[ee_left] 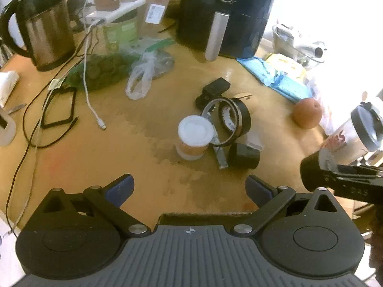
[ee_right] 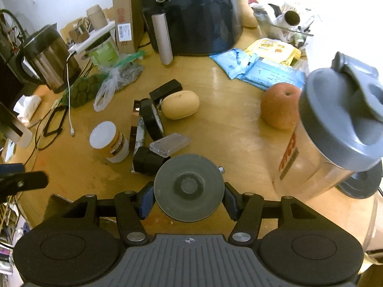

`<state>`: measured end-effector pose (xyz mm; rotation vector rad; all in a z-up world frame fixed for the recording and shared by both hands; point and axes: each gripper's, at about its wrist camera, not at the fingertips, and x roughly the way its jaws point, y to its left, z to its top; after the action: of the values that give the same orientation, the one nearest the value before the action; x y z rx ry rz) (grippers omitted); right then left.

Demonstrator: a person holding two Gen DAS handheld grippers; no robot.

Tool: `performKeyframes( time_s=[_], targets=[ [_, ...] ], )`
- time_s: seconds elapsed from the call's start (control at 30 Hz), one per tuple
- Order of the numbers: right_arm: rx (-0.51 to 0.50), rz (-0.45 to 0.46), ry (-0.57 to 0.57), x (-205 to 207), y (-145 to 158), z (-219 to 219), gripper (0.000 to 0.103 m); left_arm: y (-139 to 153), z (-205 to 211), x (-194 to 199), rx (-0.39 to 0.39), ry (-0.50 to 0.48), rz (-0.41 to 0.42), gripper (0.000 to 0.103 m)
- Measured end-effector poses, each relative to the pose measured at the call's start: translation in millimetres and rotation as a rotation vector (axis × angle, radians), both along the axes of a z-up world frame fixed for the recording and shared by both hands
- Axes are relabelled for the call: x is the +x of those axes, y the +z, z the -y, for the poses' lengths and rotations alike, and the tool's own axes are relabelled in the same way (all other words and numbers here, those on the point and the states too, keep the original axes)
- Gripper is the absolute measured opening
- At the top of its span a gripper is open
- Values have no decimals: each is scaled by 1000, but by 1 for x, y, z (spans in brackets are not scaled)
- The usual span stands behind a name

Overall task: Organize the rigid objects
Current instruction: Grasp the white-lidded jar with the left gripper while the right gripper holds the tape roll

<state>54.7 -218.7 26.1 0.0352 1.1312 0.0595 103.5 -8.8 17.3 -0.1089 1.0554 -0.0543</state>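
Observation:
My left gripper (ee_left: 190,189) is open and empty above the wooden table (ee_left: 134,153), just short of a small pile. The pile holds a white-lidded jar (ee_left: 194,136), black tape rolls (ee_left: 235,117), a black cylinder (ee_left: 244,156) and a black box (ee_left: 215,86). My right gripper (ee_right: 189,199) is shut on a dark grey round disc (ee_right: 189,187), held above the table's near edge. In the right wrist view the jar (ee_right: 109,141), tape roll (ee_right: 153,117), a clear plastic case (ee_right: 171,144) and a tan oval object (ee_right: 180,104) lie ahead.
A shaker bottle with a grey lid (ee_right: 335,131) stands close at the right, an apple (ee_right: 278,105) beside it. A black air fryer (ee_right: 189,12), a kettle (ee_left: 45,24), cables (ee_left: 91,91), bags (ee_left: 141,71) and blue packets (ee_right: 258,69) crowd the back.

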Motion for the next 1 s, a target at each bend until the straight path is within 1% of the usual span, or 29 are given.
performKeyframes(
  time_s=[0.03, 0.07, 0.1, 0.23, 0.43, 0.8, 1.0],
  targets=[
    [2, 4, -5, -1, 1, 0, 61, -2, 2, 3, 4, -9, 2, 101],
    [4, 7, -11, -3, 3, 1, 61, -3, 3, 6, 9, -16, 2, 95],
    [6, 11, -19, -5, 4, 2, 61, -5, 4, 9, 10, -25, 0, 92],
    [15, 13, -47, -12, 7, 7, 61, -14, 5, 23, 14, -35, -11, 91],
    [22, 18, -88, -23, 11, 15, 61, -25, 7, 45, 33, -51, -7, 86],
    [29, 14, -156, -41, 13, 25, 61, -47, 15, 78, 71, -86, -34, 78],
    [26, 15, -190, -48, 14, 31, 61, -60, 19, 91, 92, -101, -52, 78]
  ],
)
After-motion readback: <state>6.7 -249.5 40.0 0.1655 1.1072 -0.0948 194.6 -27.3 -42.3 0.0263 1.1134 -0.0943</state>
